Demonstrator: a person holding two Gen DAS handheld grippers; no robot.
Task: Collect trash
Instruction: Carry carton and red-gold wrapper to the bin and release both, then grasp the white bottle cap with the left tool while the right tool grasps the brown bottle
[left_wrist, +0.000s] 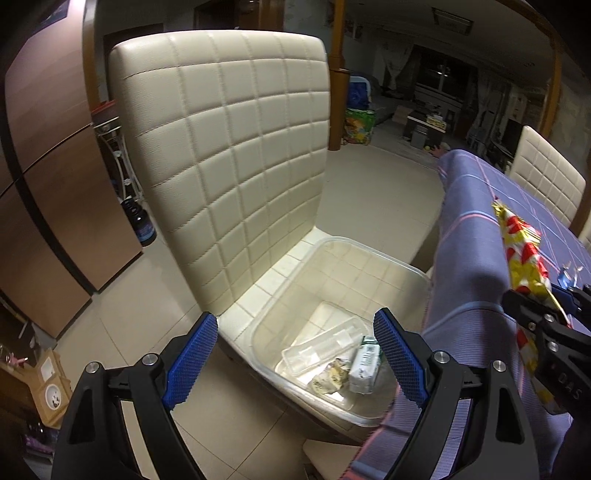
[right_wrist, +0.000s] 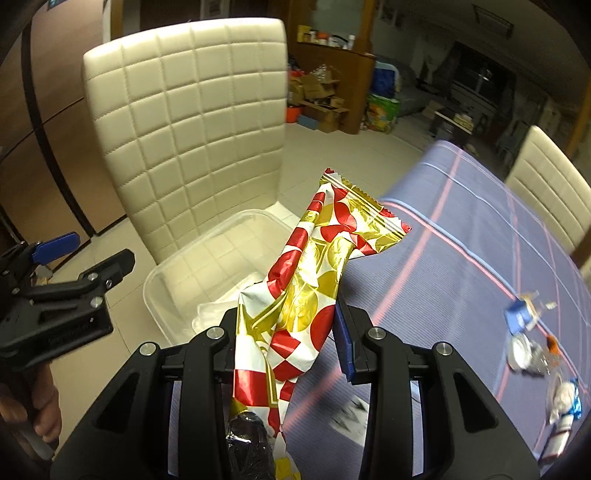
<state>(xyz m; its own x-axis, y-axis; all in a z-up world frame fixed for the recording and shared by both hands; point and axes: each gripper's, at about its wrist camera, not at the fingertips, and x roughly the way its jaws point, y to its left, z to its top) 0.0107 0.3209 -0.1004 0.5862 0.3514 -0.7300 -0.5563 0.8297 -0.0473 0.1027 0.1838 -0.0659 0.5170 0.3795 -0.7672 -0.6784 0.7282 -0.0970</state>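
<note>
Wrapper, red and gold, stands clamped between our right gripper jaws, rising ahead of them. Beyond and left of it sits the clear bin on the chair. Our left gripper gapes wide, holding nothing, above the bin's trash.

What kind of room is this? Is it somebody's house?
Most likely a home's dining area. A cream quilted leather chair stands beside a table with a purple striped tablecloth, a second matching chair stands at the table's far side, and farther back is a dim living room cluttered with cardboard boxes.
</note>
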